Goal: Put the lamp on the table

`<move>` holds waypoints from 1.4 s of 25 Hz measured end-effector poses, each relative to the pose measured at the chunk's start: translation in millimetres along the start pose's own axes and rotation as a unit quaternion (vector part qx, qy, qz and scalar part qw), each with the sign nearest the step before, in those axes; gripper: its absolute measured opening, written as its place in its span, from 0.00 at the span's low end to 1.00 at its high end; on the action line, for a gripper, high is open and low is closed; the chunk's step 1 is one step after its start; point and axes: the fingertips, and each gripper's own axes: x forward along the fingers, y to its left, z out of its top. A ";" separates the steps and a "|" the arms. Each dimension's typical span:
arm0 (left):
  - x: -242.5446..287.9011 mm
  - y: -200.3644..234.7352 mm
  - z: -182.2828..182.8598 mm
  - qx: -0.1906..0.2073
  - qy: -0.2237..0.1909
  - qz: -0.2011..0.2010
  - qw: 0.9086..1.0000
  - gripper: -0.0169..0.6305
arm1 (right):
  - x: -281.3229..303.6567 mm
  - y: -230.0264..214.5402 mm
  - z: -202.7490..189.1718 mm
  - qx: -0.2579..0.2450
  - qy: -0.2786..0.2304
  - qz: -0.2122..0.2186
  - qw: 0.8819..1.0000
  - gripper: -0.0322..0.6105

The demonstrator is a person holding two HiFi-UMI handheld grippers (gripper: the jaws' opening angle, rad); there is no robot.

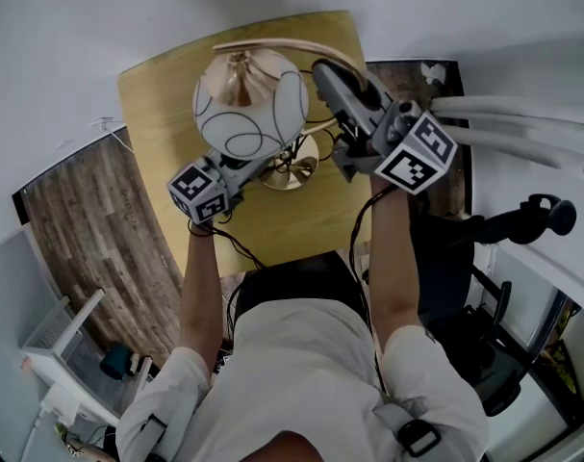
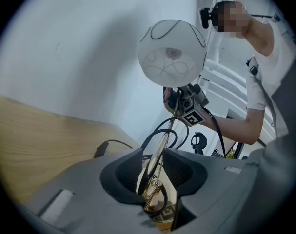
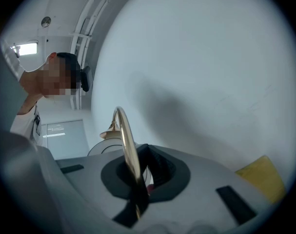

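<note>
1. At 12 o'clock in the head view, found the lamp [image 1: 263, 114] standing upright over the yellow-wood table [image 1: 157, 94], close against a white wall.
2. Saw its white globe shade [image 1: 236, 114], lined with dark loops, hanging from a gold arched arm [image 1: 272, 46]; placed the round gold base [image 1: 296, 169] at 5 o'clock of the shade.
3. Could not tell whether the base touched the table top.
4. Found the left gripper [image 1: 270, 162] at 7 o'clock of the shade, reaching in toward the lamp just above the base.
5. Read it in the left gripper view as released: saw the jaws of the left gripper [image 2: 157, 177] standing apart, with the thin gold stem [image 2: 159, 147] running up between them toward 1 o'clock and nothing pressed.
6. Traced a black cord [image 2: 102, 149] from the table at 9 o'clock of those jaws, looping up beside the stem.
7. Found the right gripper [image 1: 322, 68] at 2 o'clock of the shade, up at the arched arm.
8. Read it in the right gripper view as clenched: saw the jaws of the right gripper [image 3: 138, 177] closed tight on the gold arm [image 3: 128, 140], which rose and curled over toward 11 o'clock.
9. Spotted a corner of the table [image 3: 265, 179] at 4 o'clock in that same view.
10. Noted wood-look floor [image 1: 80, 219] at 8 o'clock of the table in the head view.
</note>
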 end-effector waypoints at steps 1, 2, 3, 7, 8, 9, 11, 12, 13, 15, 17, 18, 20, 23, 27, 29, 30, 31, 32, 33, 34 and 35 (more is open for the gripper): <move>-1.6 0.4 0.2 0.000 -0.002 0.001 1.000 0.23 | 0.6 -0.6 -1.4 0.000 0.001 0.000 1.000 0.05; -4.0 0.5 1.1 -0.001 -0.004 0.003 1.000 0.23 | 1.5 -0.2 -2.5 -0.001 0.002 0.000 1.000 0.05; -7.1 0.9 2.2 -0.003 -0.008 0.004 1.000 0.25 | 2.5 0.4 -3.5 -0.002 0.002 0.000 1.000 0.05; -14.9 -0.7 3.4 -0.005 -0.015 0.014 1.000 0.28 | 0.3 0.8 -4.0 -0.005 0.004 -0.002 1.000 0.05; -15.2 -2.5 3.2 -0.004 -0.015 0.016 1.000 0.28 | -2.1 0.1 -3.3 -0.006 0.004 -0.003 1.000 0.05; -15.4 -4.6 3.4 -0.003 -0.015 0.018 1.000 0.28 | -4.4 -0.7 -2.8 -0.006 0.004 -0.004 1.000 0.05; -17.8 -8.4 4.9 0.001 -0.015 0.022 1.000 0.28 | -6.4 -2.0 -2.6 -0.006 0.004 -0.006 1.000 0.05; -20.6 -10.1 5.8 0.003 -0.015 0.023 1.000 0.28 | -5.7 -1.9 -2.9 -0.006 0.004 -0.008 1.000 0.05; -24.2 -11.9 7.0 0.005 -0.015 0.023 1.000 0.28 | -4.4 -1.3 -3.6 -0.006 0.004 -0.010 1.000 0.05; -31.1 -17.0 9.5 0.009 -0.017 0.025 1.000 0.25 | -2.3 0.0 -5.0 -0.006 0.004 -0.014 1.000 0.05; -35.8 -23.9 13.4 0.013 -0.020 0.028 0.999 0.22 | -2.8 -0.2 -5.9 -0.004 0.004 -0.017 1.000 0.05; -37.3 -27.9 16.2 0.017 -0.022 0.029 0.999 0.18 | -3.6 -0.9 -6.0 -0.003 0.003 -0.019 1.000 0.05; -39.6 -37.6 22.4 0.025 -0.028 0.027 0.999 0.15 | -5.7 -2.1 -6.3 -0.001 0.002 -0.021 1.000 0.05; -44.3 -55.5 29.8 0.049 -0.033 0.021 0.998 0.09 | -7.7 2.1 -8.6 -0.003 0.002 -0.024 1.000 0.05; -50.8 -78.3 45.9 0.057 -0.046 0.022 0.997 0.03 | -9.7 10.4 -11.4 -0.008 0.003 -0.028 1.000 0.05; -52.9 -89.3 54.4 0.071 -0.047 0.018 0.996 0.03 | -10.1 13.6 -13.4 -0.010 0.004 -0.031 0.999 0.05; -53.6 -95.1 57.9 0.077 -0.045 0.015 0.996 0.03 | -11.0 15.3 -14.4 -0.011 0.005 -0.032 0.999 0.05; -54.0 -101.0 61.4 0.082 -0.044 0.013 0.996 0.03 | -12.4 17.0 -15.5 -0.012 0.005 -0.033 0.999 0.05; -54.2 -106.9 65.2 0.086 -0.044 0.011 0.995 0.03 | -14.2 18.6 -16.6 -0.014 0.005 -0.035 0.999 0.05; -54.2 -112.7 69.3 0.090 -0.045 0.008 0.995 0.03 | -16.0 20.2 -17.5 -0.016 0.005 -0.036 0.999 0.05; -54.1 -118.4 73.9 0.095 -0.047 0.006 0.994 0.03 | -17.7 21.7 -18.4 -0.018 0.005 -0.038 0.999 0.05; -54.0 -123.9 78.4 0.101 -0.049 0.003 0.994 0.03 | -19.3 23.3 -19.4 -0.021 0.005 -0.039 0.999 0.05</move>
